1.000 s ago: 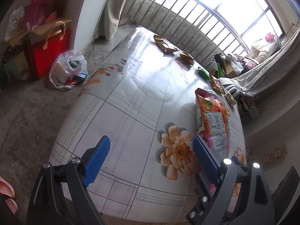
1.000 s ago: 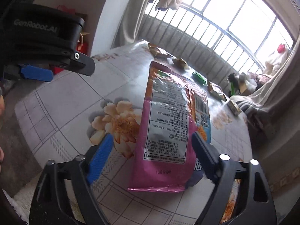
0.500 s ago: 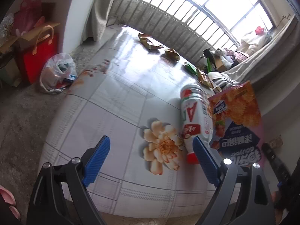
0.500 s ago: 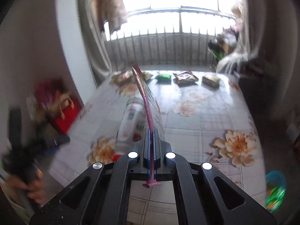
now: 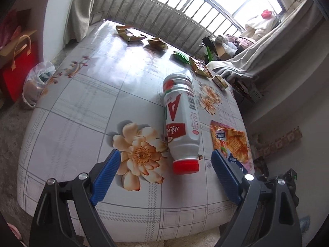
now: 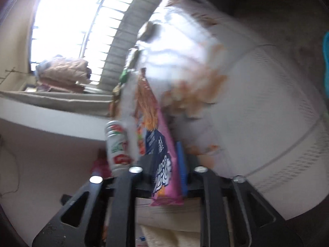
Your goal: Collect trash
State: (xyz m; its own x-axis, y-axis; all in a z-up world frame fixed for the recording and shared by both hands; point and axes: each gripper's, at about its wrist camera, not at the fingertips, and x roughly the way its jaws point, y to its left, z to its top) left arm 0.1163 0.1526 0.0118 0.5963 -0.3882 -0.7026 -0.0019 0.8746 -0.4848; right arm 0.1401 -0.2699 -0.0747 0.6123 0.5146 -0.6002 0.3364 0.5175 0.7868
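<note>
Lying on its side on the table point(image 5: 86, 107), the white bottle point(image 5: 181, 121) points its red cap point(image 5: 186, 165) toward the left gripper point(image 5: 164, 177). That gripper's blue pads point(image 5: 105, 176) stand wide apart, one on each side of the cap, and touch nothing. A flower print on the tablecloth lies just left of the bottle.

The snack bag point(image 5: 231, 142) shows to the right of the bottle in the left wrist view, partly behind the right-hand pad. In the right wrist view, which is rolled sideways and motion-blurred, the right gripper point(image 6: 167, 177) is clamped on this snack bag point(image 6: 158, 150): the pink bottom seam sits pinched between the jaws and the orange upper part extends forward. The bottle point(image 6: 118, 144) appears just beside the bag in that view.

Further items lie along the far edge of the table:
- brown wrappers point(image 5: 130, 34) near the window railing;
- a green packet point(image 5: 181, 57);
- a small box point(image 5: 220, 80) at the right edge.

On the floor to the left stand a red gift bag point(image 5: 19, 70) and a tied plastic bag point(image 5: 37, 82).
</note>
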